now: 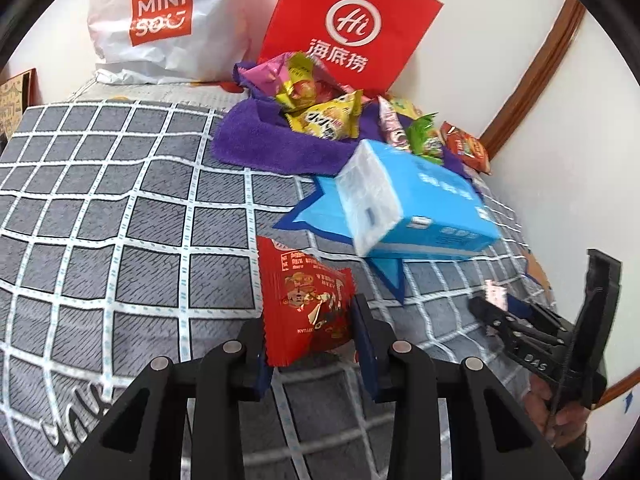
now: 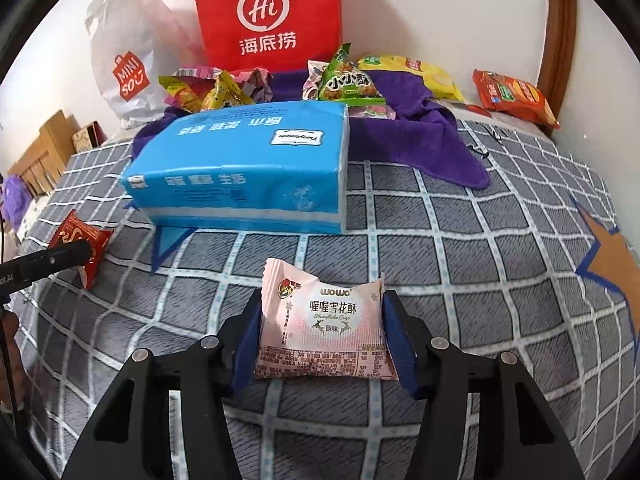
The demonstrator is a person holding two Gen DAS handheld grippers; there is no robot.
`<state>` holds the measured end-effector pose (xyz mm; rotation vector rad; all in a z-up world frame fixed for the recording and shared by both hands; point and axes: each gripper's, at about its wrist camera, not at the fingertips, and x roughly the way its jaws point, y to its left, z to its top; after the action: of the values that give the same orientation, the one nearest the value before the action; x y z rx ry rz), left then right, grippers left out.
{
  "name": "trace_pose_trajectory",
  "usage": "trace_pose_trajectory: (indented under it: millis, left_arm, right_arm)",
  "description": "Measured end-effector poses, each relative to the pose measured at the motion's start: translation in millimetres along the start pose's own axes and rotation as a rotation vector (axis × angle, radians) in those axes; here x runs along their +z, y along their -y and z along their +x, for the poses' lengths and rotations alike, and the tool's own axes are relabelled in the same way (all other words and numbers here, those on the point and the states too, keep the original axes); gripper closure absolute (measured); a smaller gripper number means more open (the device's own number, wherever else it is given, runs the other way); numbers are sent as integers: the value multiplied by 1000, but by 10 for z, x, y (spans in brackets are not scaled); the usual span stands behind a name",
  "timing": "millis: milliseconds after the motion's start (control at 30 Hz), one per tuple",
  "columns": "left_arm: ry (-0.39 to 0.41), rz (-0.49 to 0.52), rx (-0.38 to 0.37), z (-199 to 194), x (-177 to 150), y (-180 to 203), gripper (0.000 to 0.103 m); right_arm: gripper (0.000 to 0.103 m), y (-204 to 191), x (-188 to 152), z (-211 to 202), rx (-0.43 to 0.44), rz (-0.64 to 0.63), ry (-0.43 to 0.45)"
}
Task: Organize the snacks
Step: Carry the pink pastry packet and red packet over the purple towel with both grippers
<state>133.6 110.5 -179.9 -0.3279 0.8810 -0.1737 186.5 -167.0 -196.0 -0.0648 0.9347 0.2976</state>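
Left wrist view shows the left gripper [image 1: 308,320] clamped on a red snack packet [image 1: 306,304], held upright above the checked bedspread [image 1: 120,216], likely in transit to a sorting spot. Right wrist view has the right gripper [image 2: 322,320] pinching a pink WOWO snowflake-crisp packet [image 2: 324,320] flat by its sides, label readable. Just beyond sits a blue Yunyuean tissue pack [image 2: 240,172]. Farther back, more snacks [image 2: 348,80] lie heaped on a purple towel [image 2: 420,140], probably the supply pile, before a red Haidilao "Hi" bag [image 2: 268,12] and a white Miniso bag [image 2: 124,64].
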Motion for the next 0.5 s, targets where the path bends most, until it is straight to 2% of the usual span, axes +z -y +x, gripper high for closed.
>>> trace_pose_trajectory:
  millis: [500]
  left_arm:
    - [34, 41, -26, -415, 170, 287, 71]
  right_arm:
    - [47, -228, 236, -480, 11, -9, 71]
